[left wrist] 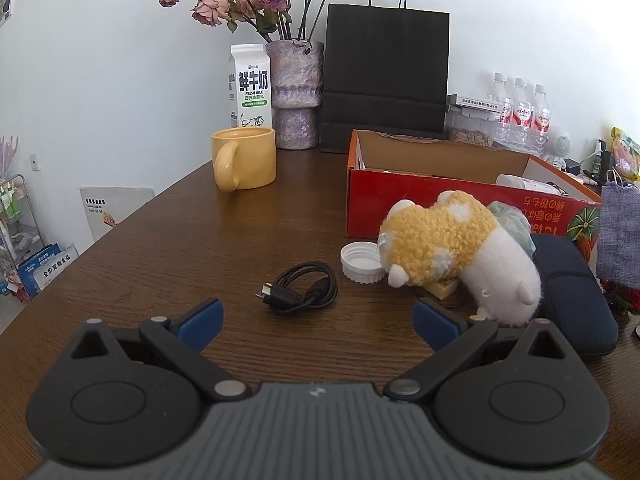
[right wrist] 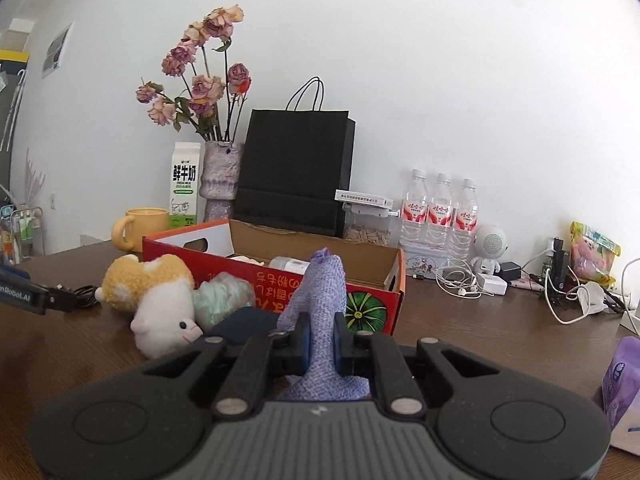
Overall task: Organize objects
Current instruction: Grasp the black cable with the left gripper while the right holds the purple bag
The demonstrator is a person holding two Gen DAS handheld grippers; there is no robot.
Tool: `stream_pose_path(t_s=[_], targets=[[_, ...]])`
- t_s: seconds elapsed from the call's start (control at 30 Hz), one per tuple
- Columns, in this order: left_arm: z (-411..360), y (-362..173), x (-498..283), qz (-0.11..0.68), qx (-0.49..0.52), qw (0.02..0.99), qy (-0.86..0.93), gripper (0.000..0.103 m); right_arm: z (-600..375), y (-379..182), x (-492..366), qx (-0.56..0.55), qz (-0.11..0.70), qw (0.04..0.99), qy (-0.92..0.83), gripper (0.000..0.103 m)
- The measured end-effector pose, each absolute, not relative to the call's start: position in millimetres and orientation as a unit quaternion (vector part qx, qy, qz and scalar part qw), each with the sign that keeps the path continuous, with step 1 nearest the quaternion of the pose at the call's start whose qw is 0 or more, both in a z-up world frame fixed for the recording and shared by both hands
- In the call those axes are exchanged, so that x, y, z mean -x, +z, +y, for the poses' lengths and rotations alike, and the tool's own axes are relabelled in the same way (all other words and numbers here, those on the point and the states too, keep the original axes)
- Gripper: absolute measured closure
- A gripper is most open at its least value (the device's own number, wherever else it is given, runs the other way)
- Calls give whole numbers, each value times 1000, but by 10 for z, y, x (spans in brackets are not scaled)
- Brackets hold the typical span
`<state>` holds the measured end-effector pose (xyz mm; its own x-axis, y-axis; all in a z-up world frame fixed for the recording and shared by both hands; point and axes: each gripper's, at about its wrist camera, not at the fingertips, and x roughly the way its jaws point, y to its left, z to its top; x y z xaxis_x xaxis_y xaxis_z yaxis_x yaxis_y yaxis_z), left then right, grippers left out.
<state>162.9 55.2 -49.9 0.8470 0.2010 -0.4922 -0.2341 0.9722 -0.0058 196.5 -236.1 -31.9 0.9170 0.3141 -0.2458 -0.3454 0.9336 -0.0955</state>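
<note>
Right gripper (right wrist: 320,338): jaws clamped on the purple woven pouch (right wrist: 320,292), which is raised in front of the red box (right wrist: 372,300).
Left gripper (left wrist: 318,326): jaws wide apart, nothing between them, over bare desk (left wrist: 180,240).
Open room: clear wood between left gripper, black cable (left wrist: 300,292) and yellow mug (left wrist: 244,164); right side crowded.
Edges: desk's left edge runs diagonally past the mug; box open-topped.
Counts: one plush toy (left wrist: 460,256), one white lid (left wrist: 362,262), three water bottles (right wrist: 440,212), one milk carton (left wrist: 250,86).
Hidden: box contents mostly hidden by its wall; dark case (left wrist: 576,292) partly behind the plush.
</note>
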Motion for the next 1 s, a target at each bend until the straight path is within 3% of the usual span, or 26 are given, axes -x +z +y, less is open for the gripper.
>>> stream_pose_path(t_s=[0.37,0.6,1.0], targets=[[687,-555,-1711,284,60,950,118,0,-2457,-322,-1944,34,110,982,149,94],[726,-545,-1945,292,3,945,146,0,-2578,-315,-1926,-4,99,986,131,94],[867,-643,-2320,339,48,929,138,0,-2587,-322,-1921,-6,99,987,126,94]])
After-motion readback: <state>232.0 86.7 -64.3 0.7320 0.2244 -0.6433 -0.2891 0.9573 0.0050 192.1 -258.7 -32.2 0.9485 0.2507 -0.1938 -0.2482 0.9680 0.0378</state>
